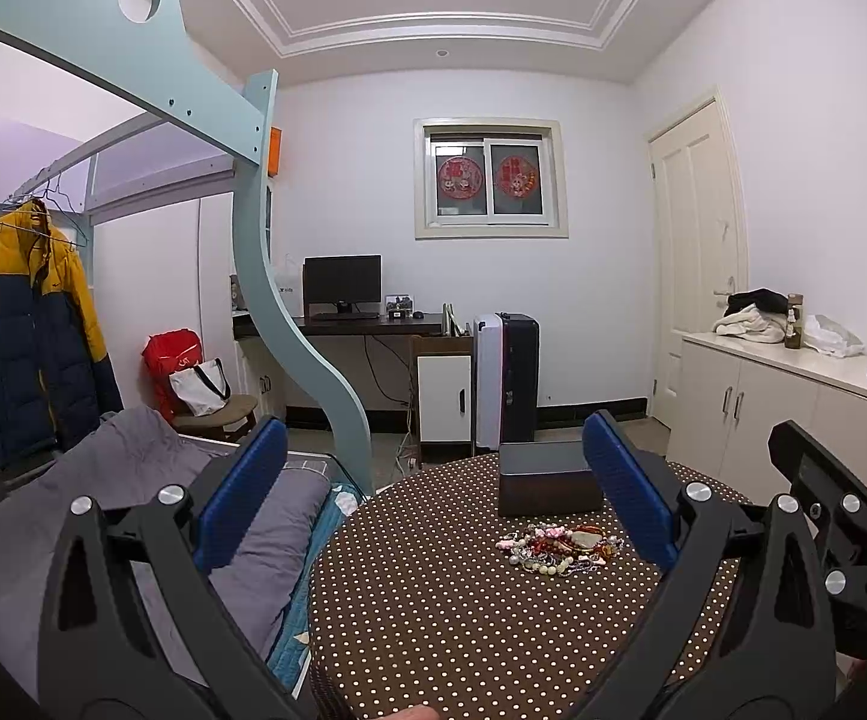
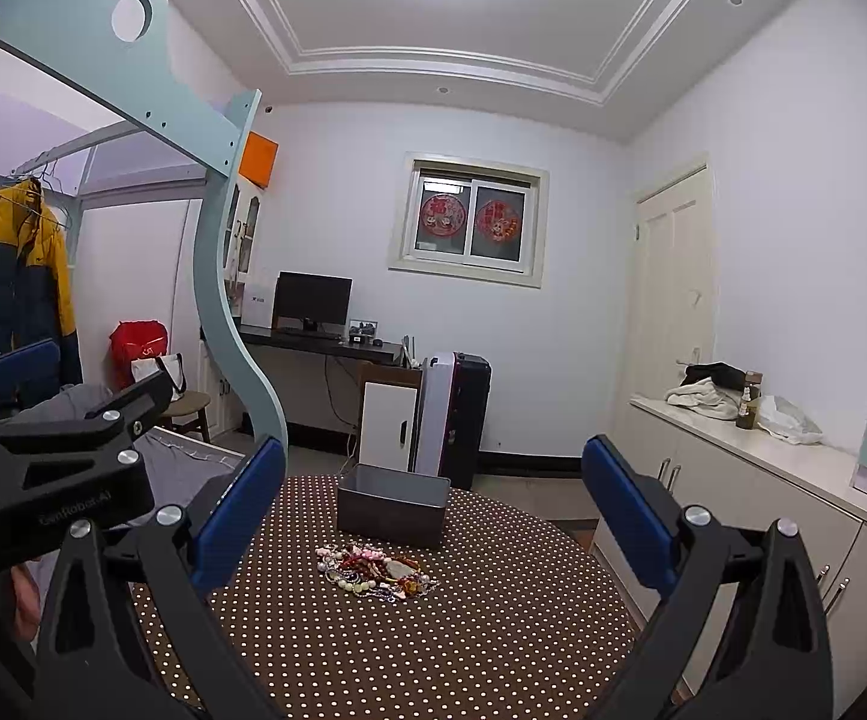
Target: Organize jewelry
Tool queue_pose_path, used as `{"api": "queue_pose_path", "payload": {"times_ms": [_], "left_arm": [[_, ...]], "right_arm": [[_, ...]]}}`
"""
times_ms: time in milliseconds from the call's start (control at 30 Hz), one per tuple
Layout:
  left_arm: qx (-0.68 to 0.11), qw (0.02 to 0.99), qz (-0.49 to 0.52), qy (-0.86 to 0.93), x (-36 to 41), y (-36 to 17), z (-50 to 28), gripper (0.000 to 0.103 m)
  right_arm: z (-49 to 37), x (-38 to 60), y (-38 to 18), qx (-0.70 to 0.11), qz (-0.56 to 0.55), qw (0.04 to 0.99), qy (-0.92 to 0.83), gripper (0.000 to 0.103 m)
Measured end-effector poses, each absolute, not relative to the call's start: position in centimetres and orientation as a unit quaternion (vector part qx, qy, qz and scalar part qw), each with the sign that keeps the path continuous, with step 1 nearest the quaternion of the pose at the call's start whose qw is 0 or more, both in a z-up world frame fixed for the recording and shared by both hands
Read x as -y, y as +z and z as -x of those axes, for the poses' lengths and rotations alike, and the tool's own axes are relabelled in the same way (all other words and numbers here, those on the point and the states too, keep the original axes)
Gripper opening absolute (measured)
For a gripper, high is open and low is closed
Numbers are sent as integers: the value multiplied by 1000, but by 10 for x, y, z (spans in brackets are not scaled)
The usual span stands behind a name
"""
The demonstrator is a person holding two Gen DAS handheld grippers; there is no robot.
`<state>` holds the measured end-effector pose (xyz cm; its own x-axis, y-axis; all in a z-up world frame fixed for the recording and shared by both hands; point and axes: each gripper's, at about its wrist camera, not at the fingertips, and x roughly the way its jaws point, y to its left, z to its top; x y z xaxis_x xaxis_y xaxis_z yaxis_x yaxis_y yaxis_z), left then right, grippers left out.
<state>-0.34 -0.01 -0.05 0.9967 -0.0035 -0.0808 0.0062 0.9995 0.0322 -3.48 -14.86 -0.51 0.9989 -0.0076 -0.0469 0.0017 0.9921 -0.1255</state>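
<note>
Jewelry heap [image 2: 376,571], one box [image 2: 393,511]

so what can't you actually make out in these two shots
- Box inside: in the right wrist view only the near wall and rim show, so its contents are hidden; in the left wrist view the right side is cut by the left tool finger.
- Jewelry: one tangled heap in both views, pieces too small to count or separate.
- Table: near edge cut off by the frame and the right tool in the right wrist view.
</note>
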Motion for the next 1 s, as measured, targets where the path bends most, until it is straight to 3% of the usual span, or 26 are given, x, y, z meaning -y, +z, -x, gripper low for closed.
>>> {"api": "queue_pose_path", "payload": {"times_ms": [1000], "left_arm": [[-61,998,-30,1,5,-26,-18,97]], "right_arm": [[17,152,-13,-52,53,997,-1,95]]}}
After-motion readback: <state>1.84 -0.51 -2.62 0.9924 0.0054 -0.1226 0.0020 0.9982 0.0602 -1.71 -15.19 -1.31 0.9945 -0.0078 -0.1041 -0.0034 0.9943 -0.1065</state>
